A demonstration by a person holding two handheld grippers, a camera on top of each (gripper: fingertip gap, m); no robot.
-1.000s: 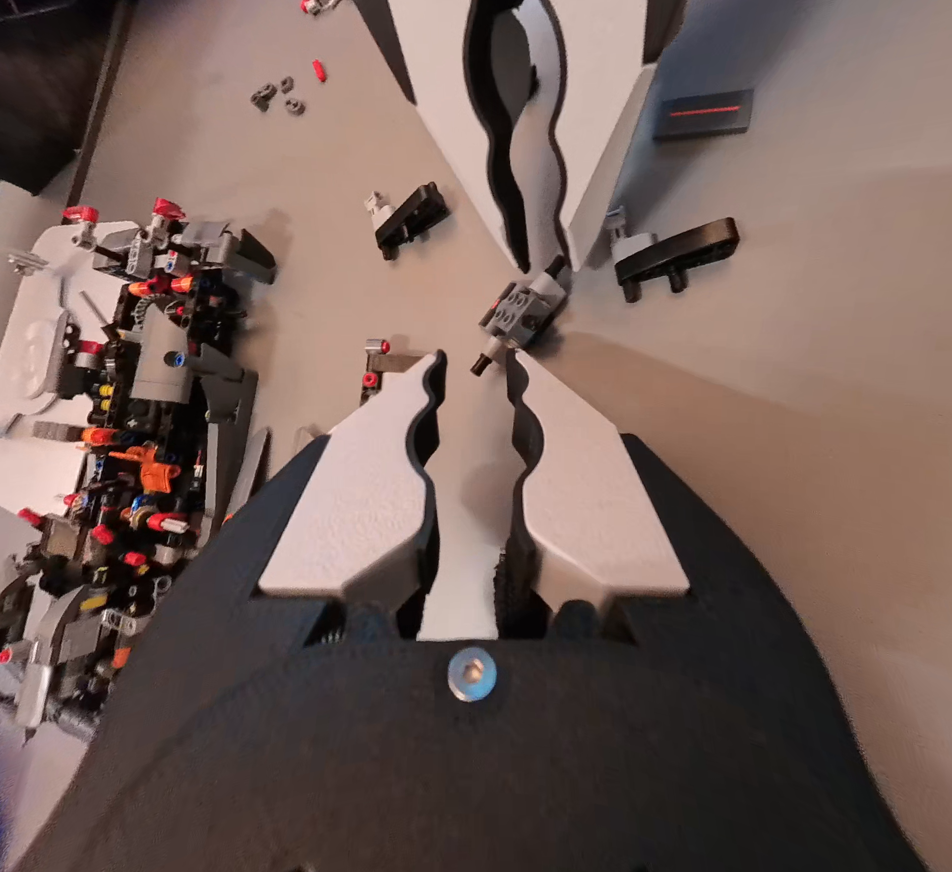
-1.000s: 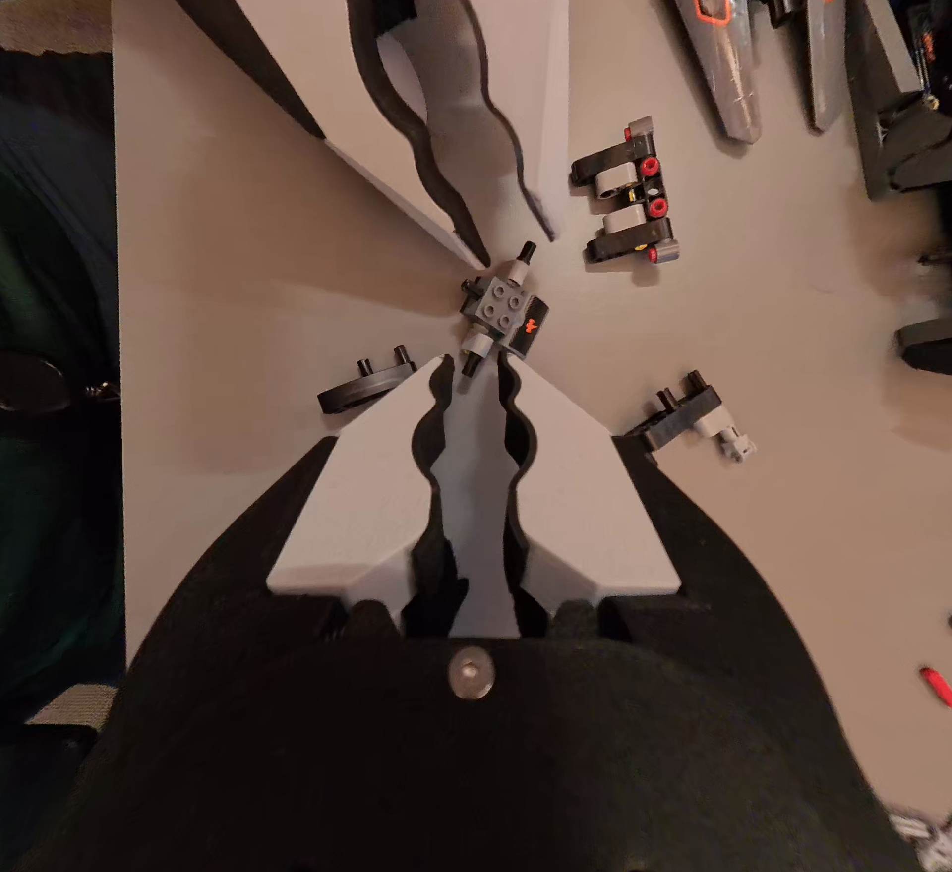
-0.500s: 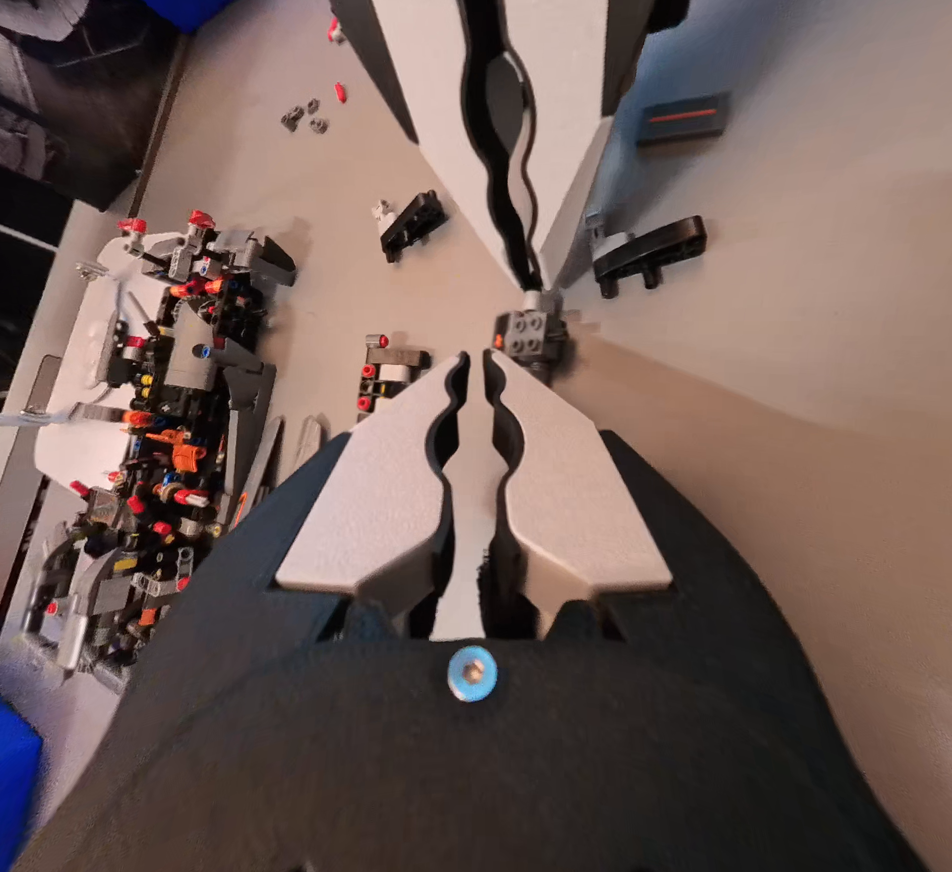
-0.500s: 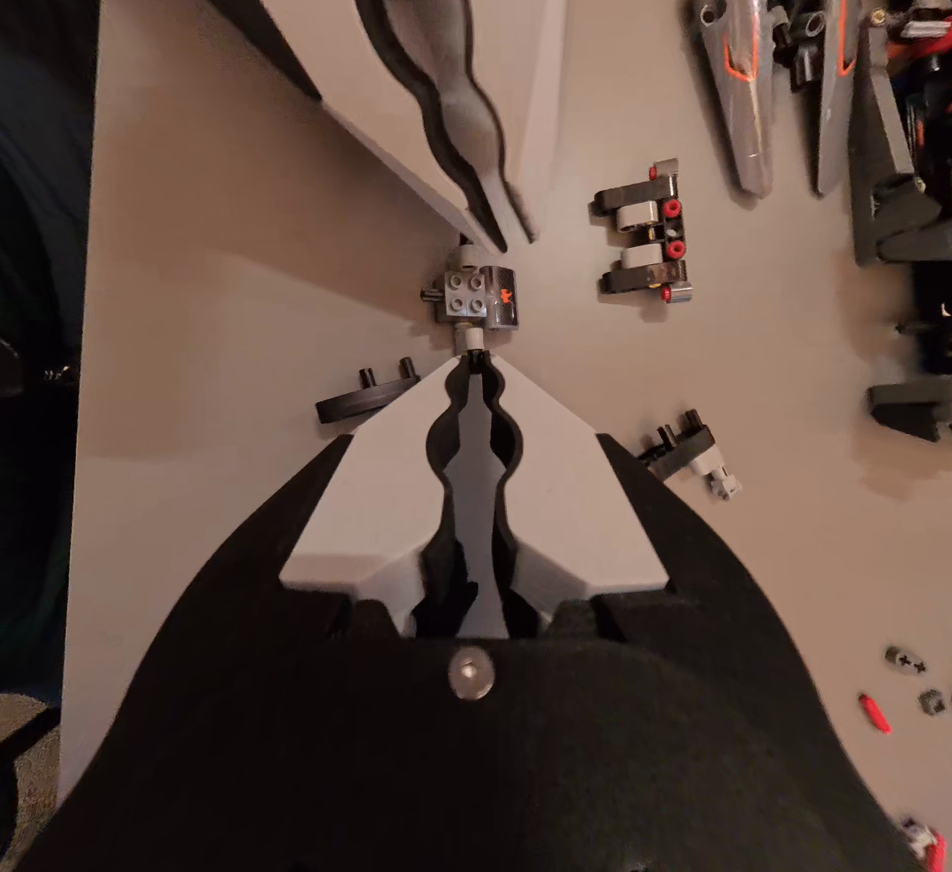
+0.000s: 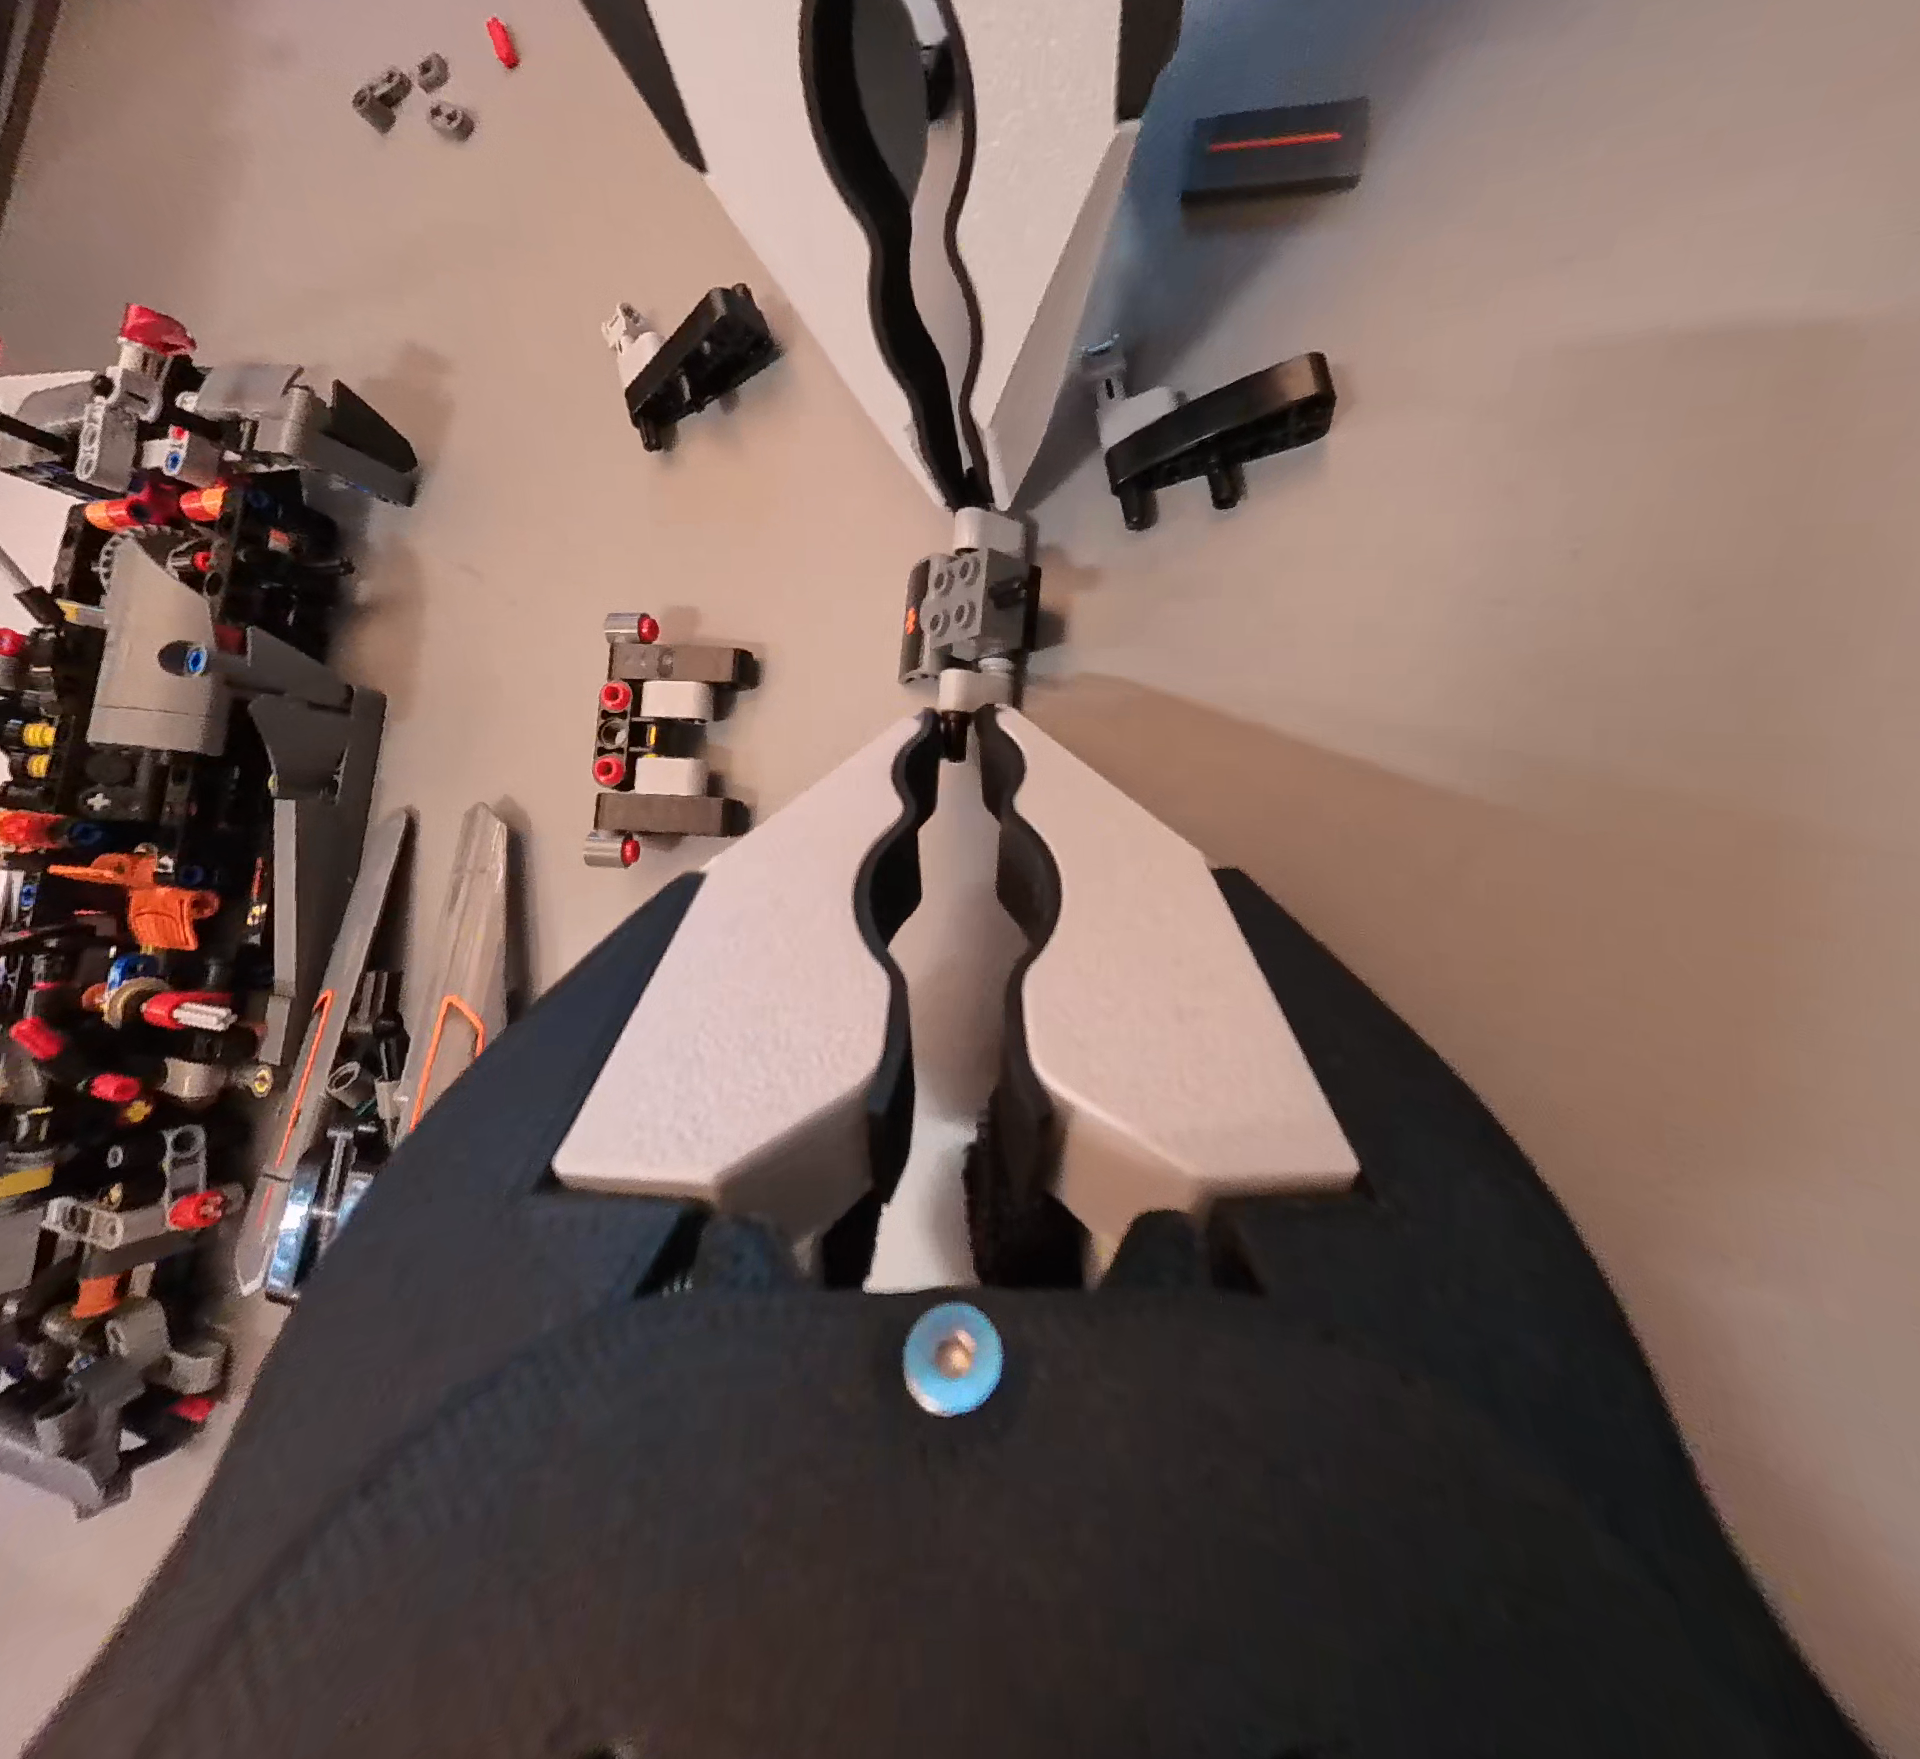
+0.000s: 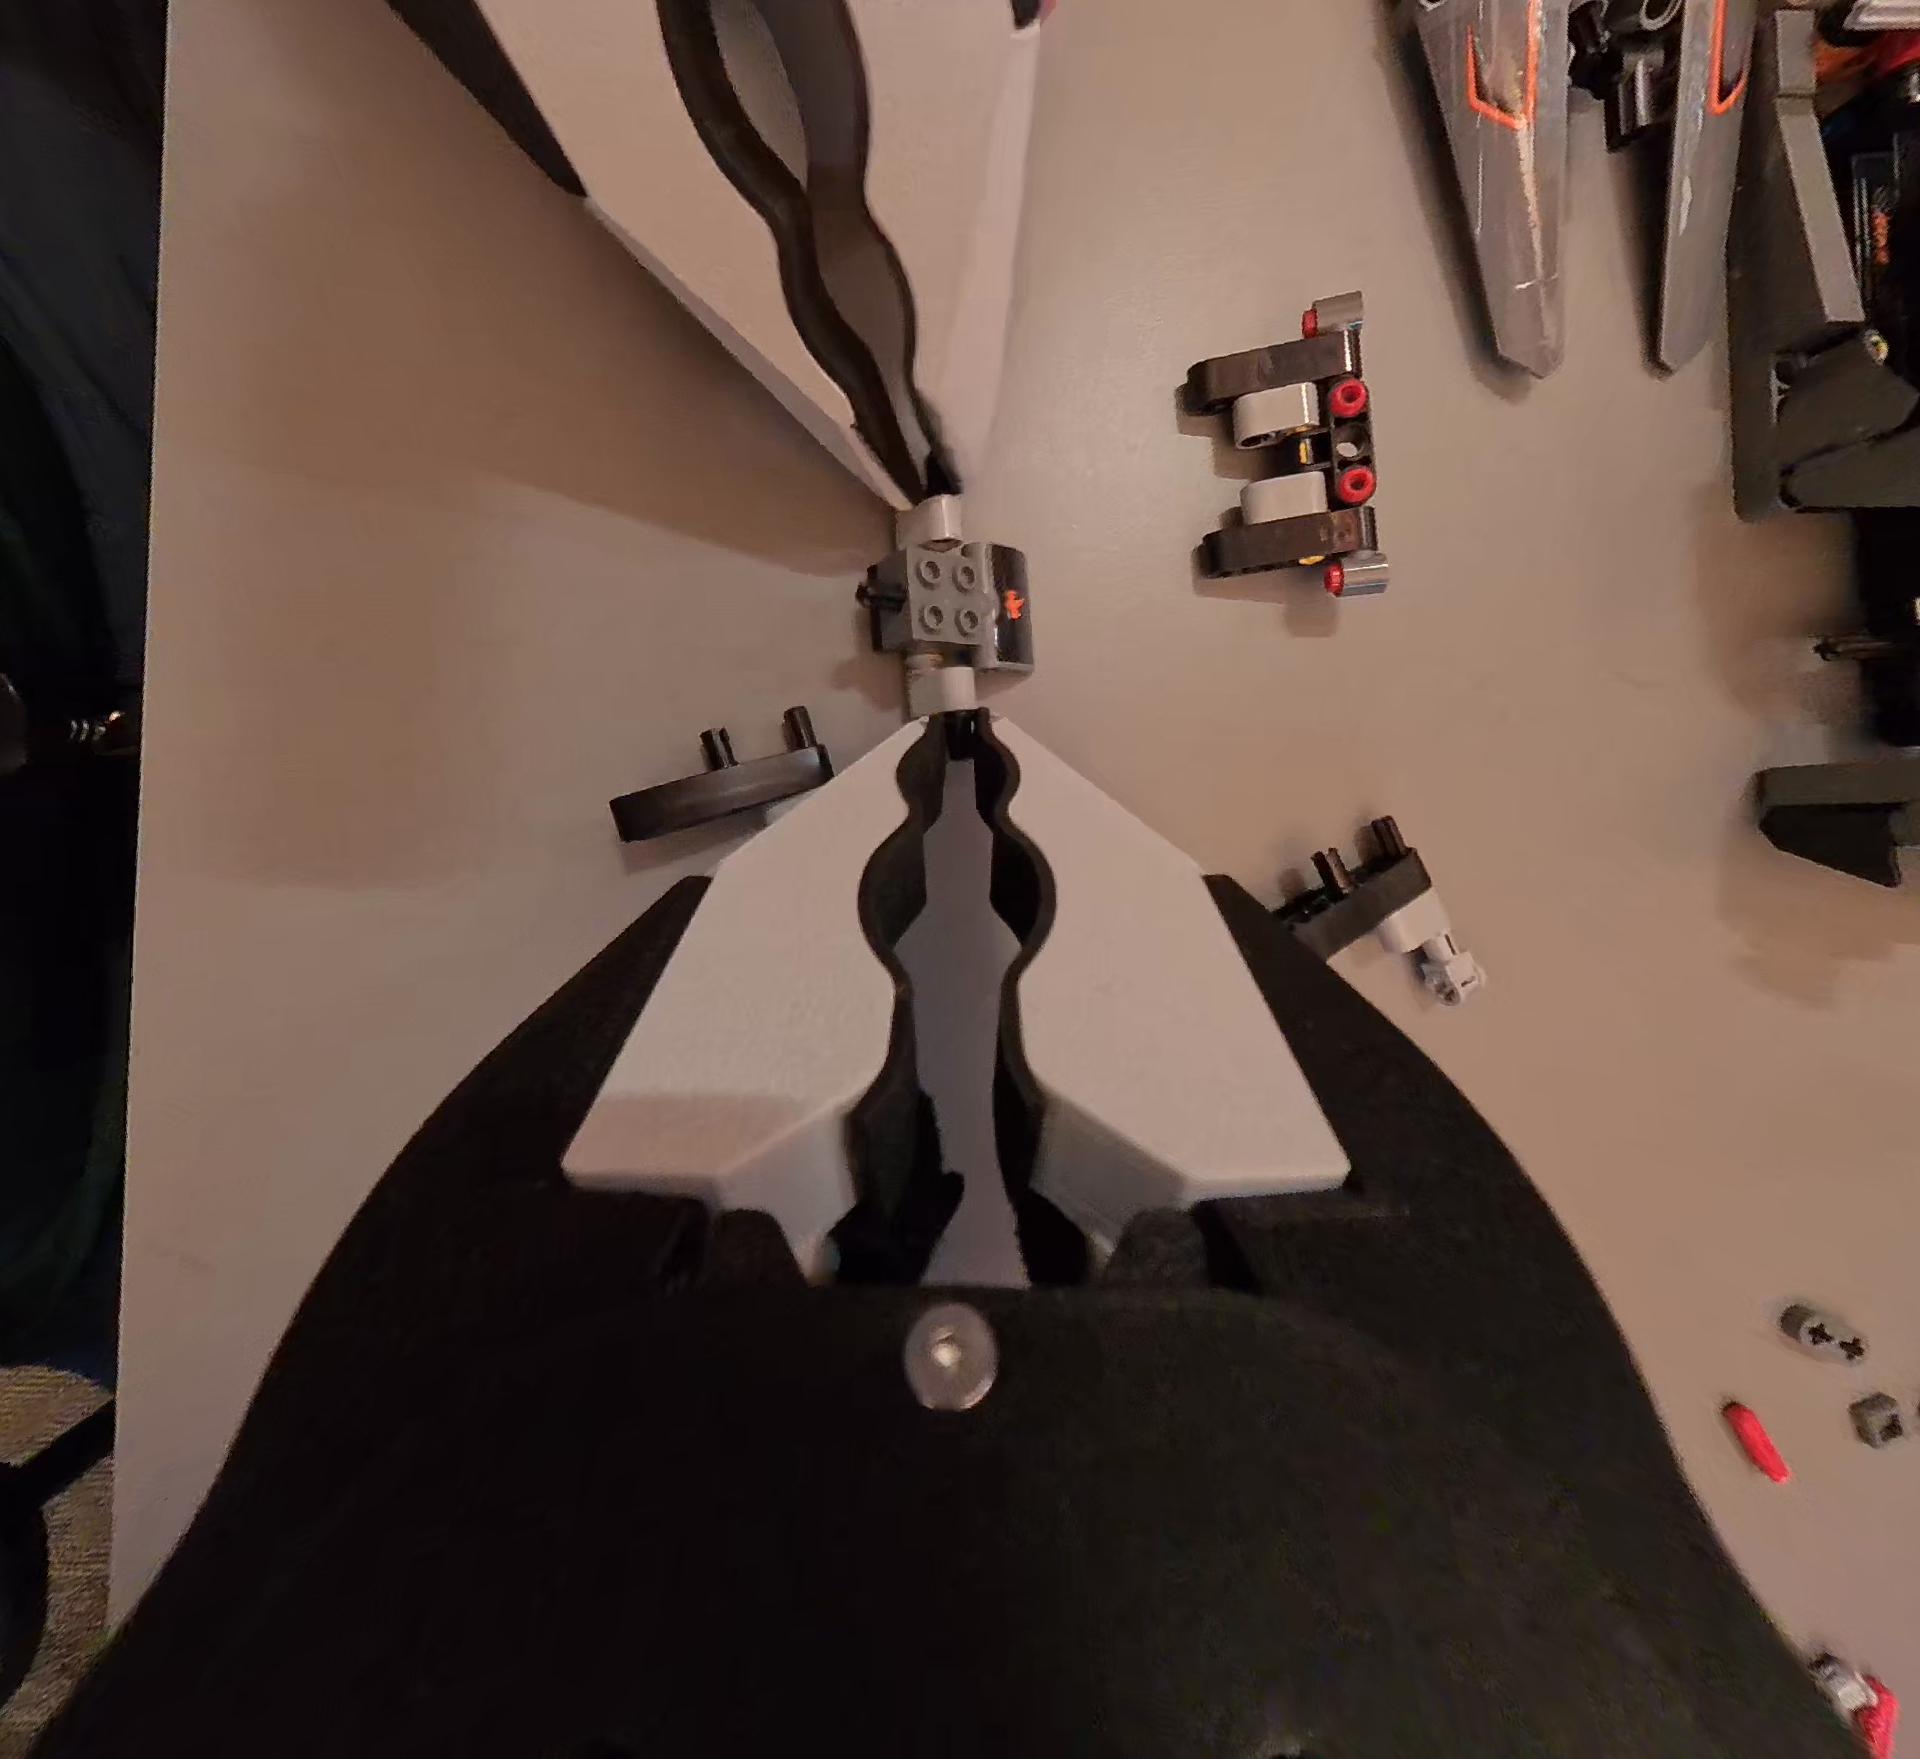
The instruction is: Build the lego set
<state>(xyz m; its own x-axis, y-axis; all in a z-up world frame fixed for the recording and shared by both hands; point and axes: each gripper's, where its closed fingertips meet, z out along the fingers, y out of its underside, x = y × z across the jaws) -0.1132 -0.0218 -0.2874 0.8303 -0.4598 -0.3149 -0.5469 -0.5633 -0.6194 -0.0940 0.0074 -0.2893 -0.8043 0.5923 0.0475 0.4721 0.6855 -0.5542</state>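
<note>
- The small grey-and-black sub-assembly (image 5: pixel 966 613) sits at the centre of both wrist views, a studded grey block with a black curved piece and a light grey bush on a black pin at each end; whether it rests on the table (image 5: pixel 1558 774) or hangs just above it I cannot tell
- The left gripper (image 5: pixel 958 735) has its fingers nearly together, pinched on the black pin tip at the near end of the sub-assembly
- The right gripper (image 6: pixel 951 735) is likewise almost closed, nipping the pin tip at the opposite end, so the part is spanned between the two
- Risk, as I judge it: both grips are on thin pin tips only, so any twist or uneven pull could let a pin slip out, pop a bush off, or drop the part
- Pressing the ends together off-axis could jam a bush rather than seat it
- Count in the left wrist view: one H-shaped black frame with red pins (image 5: pixel 665 743) left of centre, two black beams with grey connectors (image 5: pixel 701 359) (image 5: pixel 1210 426) in the upper middle, one dark tile with a red line (image 5: pixel 1278 149) upper right
- Three small grey connectors (image 5: pixel 416 94) and one red pin (image 5: pixel 503 42) upper left
- One large partly built model (image 5: pixel 135 826) along the left edge
</note>
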